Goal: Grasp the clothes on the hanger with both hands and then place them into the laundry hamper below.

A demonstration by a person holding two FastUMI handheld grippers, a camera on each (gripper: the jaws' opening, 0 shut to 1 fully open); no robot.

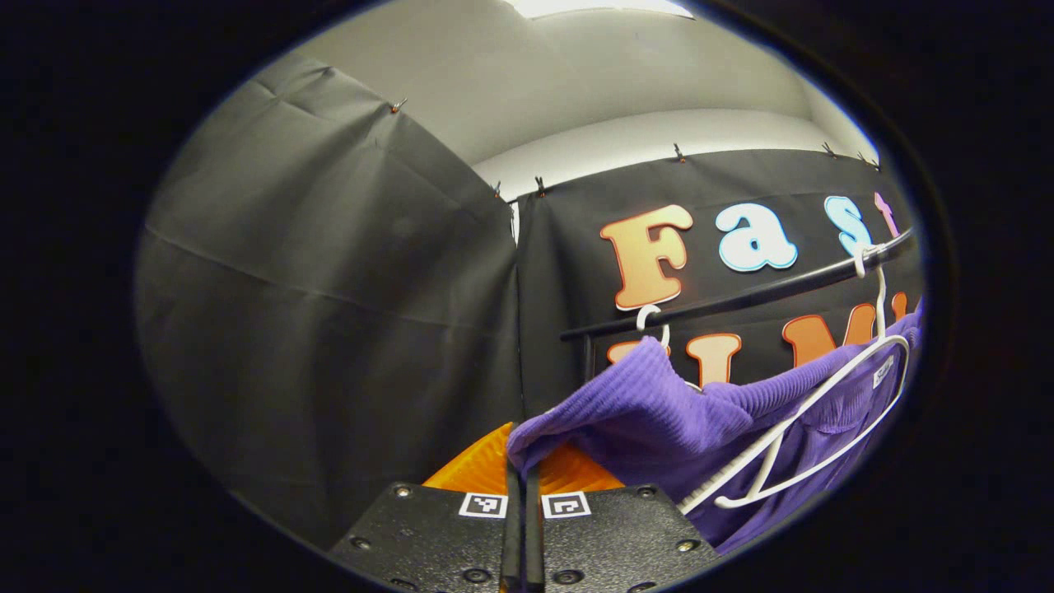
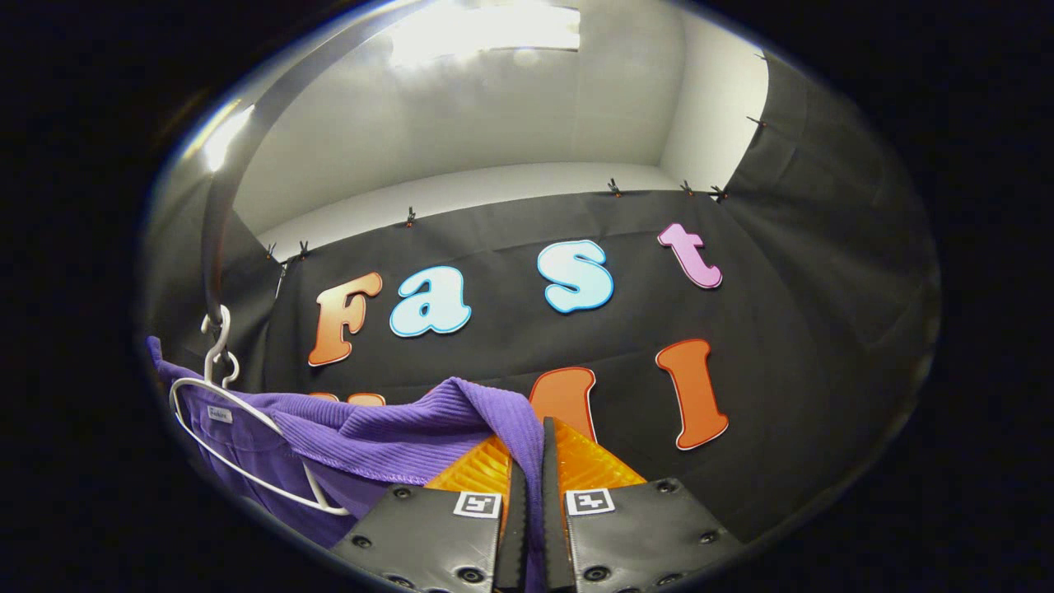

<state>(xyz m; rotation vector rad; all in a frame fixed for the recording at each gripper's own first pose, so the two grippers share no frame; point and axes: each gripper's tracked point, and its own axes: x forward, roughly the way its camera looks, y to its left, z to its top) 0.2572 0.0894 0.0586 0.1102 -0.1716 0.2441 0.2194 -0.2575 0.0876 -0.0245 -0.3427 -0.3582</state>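
both the left gripper (image 1: 522,486) and right gripper (image 2: 527,461) pinch the purple garment (image 1: 659,412), stretched sideways between them; the left gripper view shows a second hanger hook (image 1: 650,317) on the rail (image 1: 741,296).

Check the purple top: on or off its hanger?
Off, mostly: the top is pulled up between both claws, and the white hanger dangles bare in front of it, hook on the rail.

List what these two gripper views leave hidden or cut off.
- Left gripper view: the purple ribbed knit garment runs past the lower right edge; its lower part is cut off.
- Right gripper view: the white plastic hanger is partly covered by the garment.
- Right gripper view: the dark metal rail blurs in ceiling glare.
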